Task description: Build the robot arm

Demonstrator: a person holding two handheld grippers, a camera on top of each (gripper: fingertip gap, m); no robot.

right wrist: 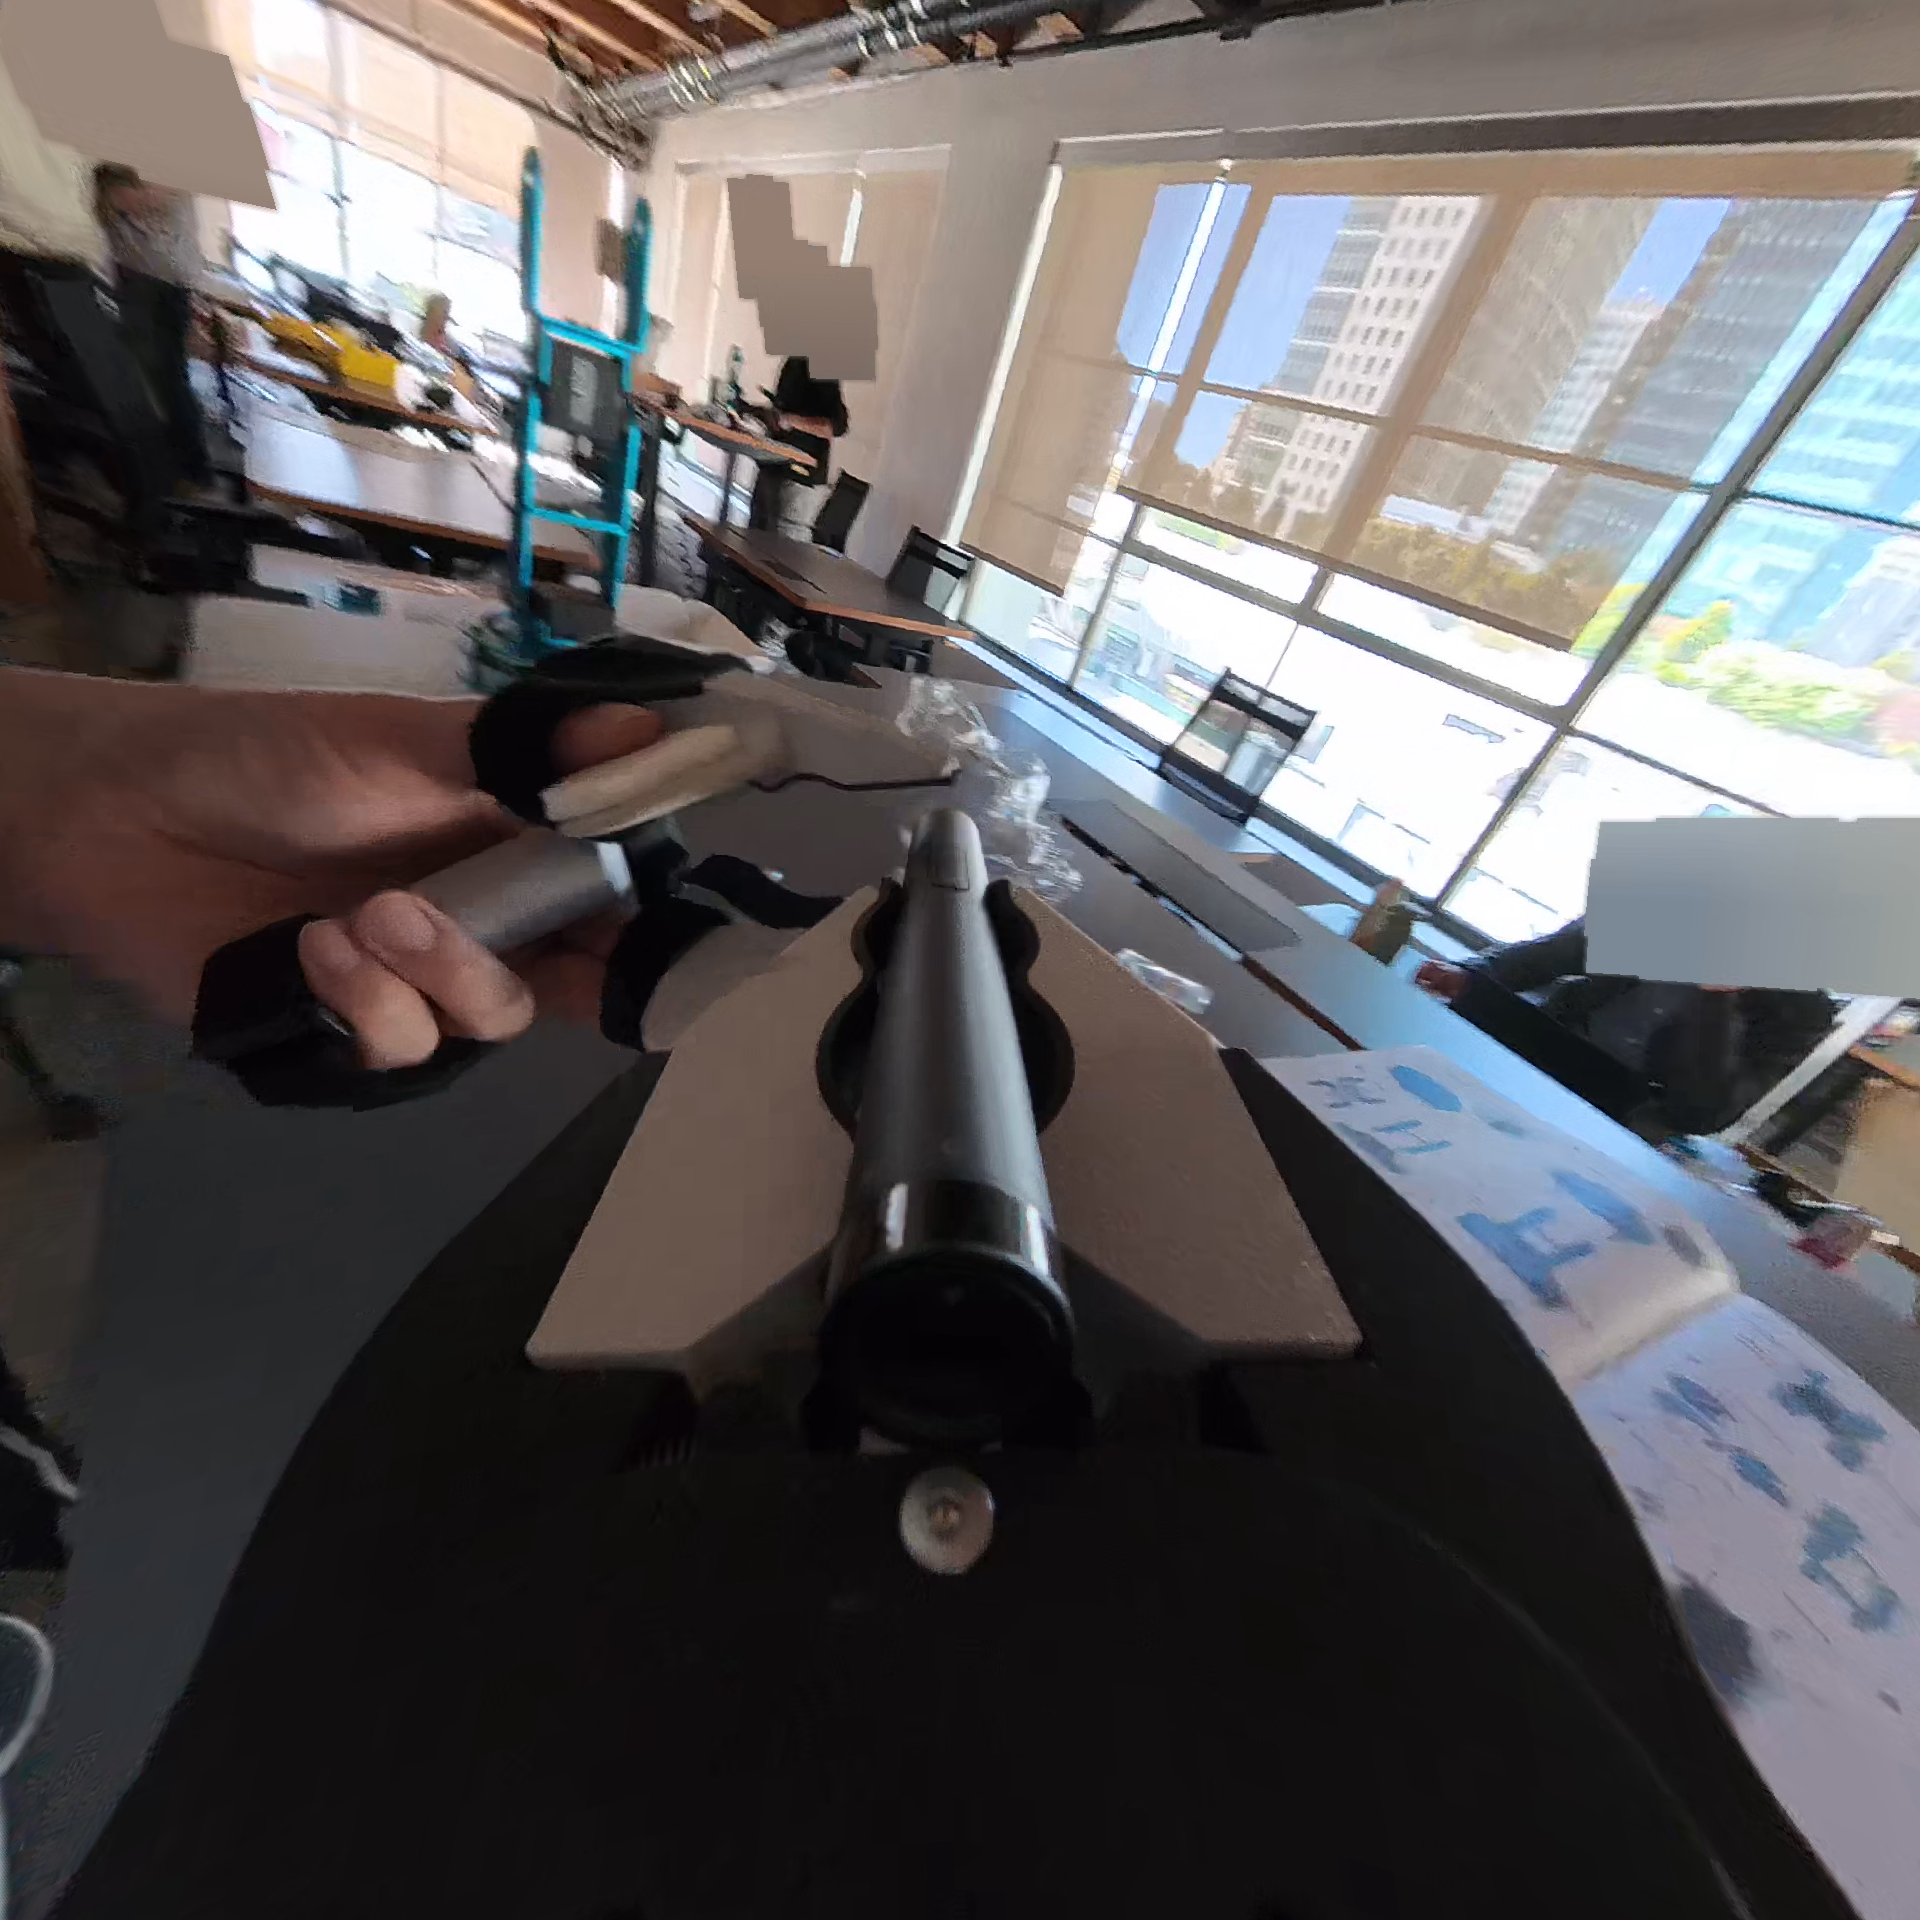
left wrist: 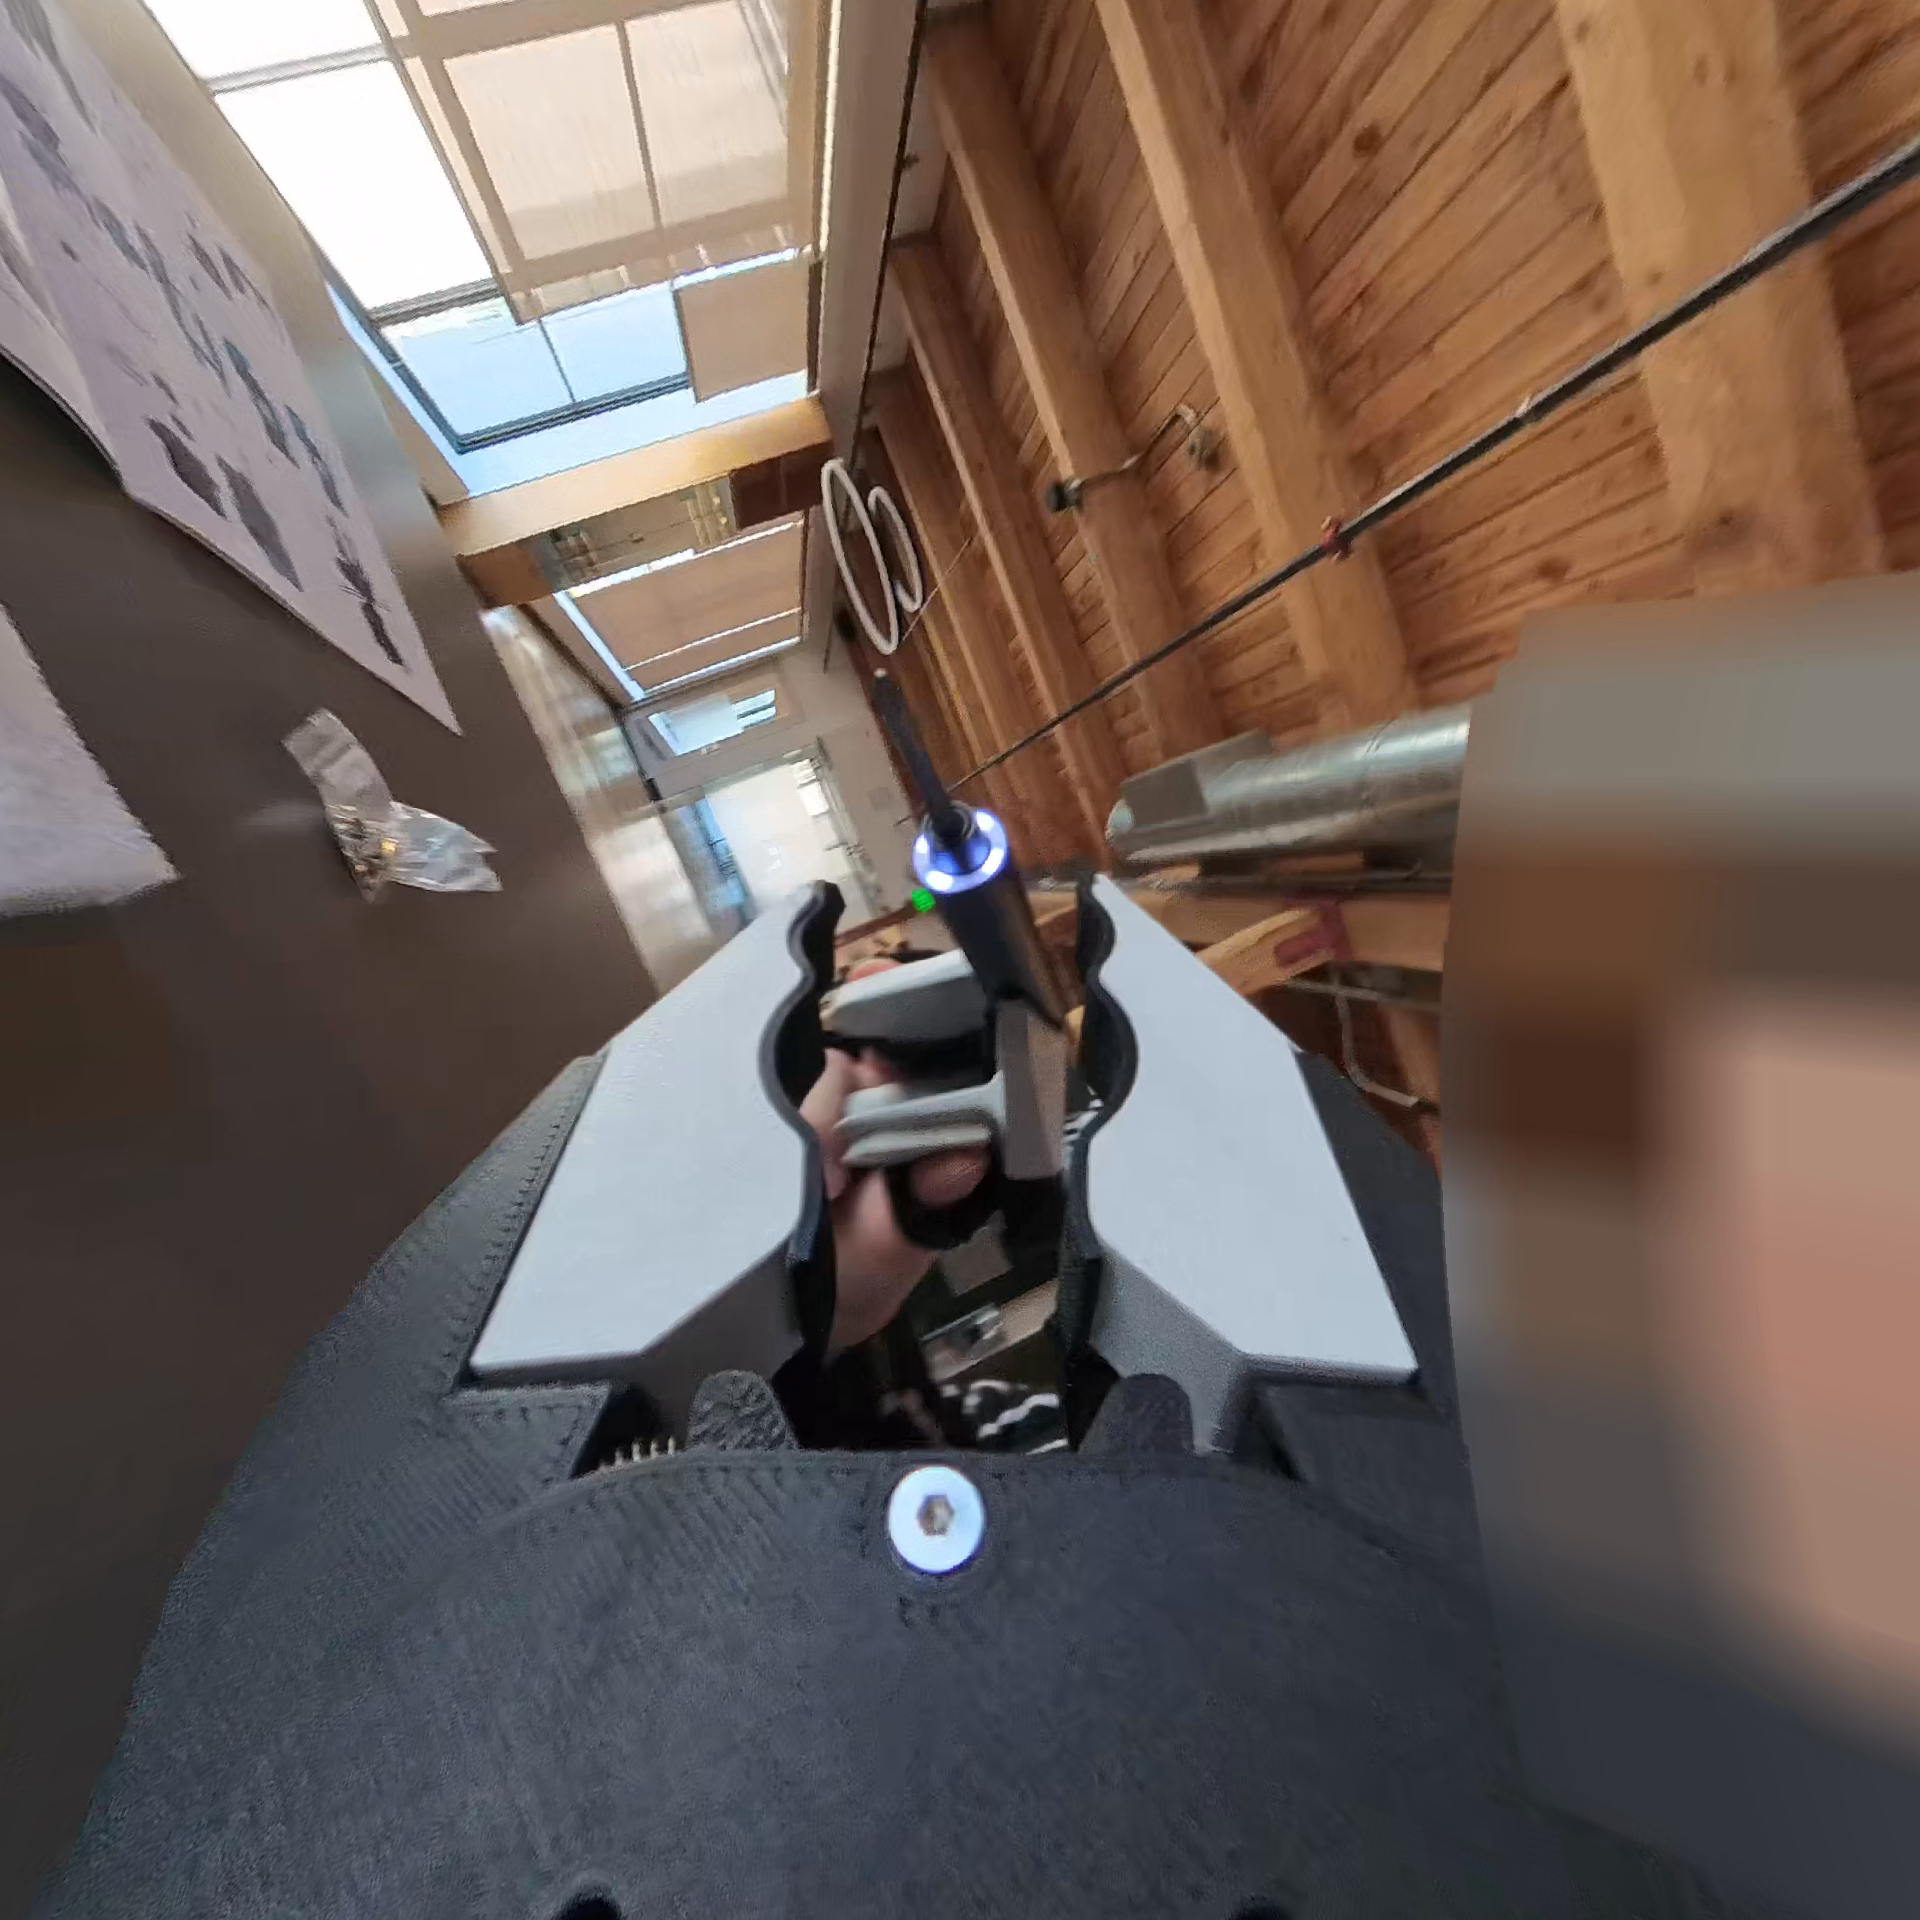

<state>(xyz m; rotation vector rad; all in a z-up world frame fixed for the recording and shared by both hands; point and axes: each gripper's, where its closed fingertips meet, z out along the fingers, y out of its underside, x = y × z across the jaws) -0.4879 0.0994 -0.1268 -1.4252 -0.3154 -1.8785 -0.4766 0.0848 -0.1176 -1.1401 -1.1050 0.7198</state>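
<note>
The right gripper (right wrist: 940, 925) is closed on a dark, slim electric screwdriver (right wrist: 940, 1091), which lies lengthwise between the two grey fingers (right wrist: 717, 1164), its butt end toward the camera and its tip past the fingertips. To the left, a hand (right wrist: 312, 831) in a black fingerless glove holds the handle of the left gripper (right wrist: 810, 743), whose pale fingers reach over the dark table (right wrist: 1174, 883). A crumpled clear plastic bag (right wrist: 987, 769) lies on the table just beyond the screwdriver's tip. White printed paper sheets (right wrist: 1621, 1351) cover the table's right edge. Large windows (right wrist: 1455, 468) fill the far wall.
</note>
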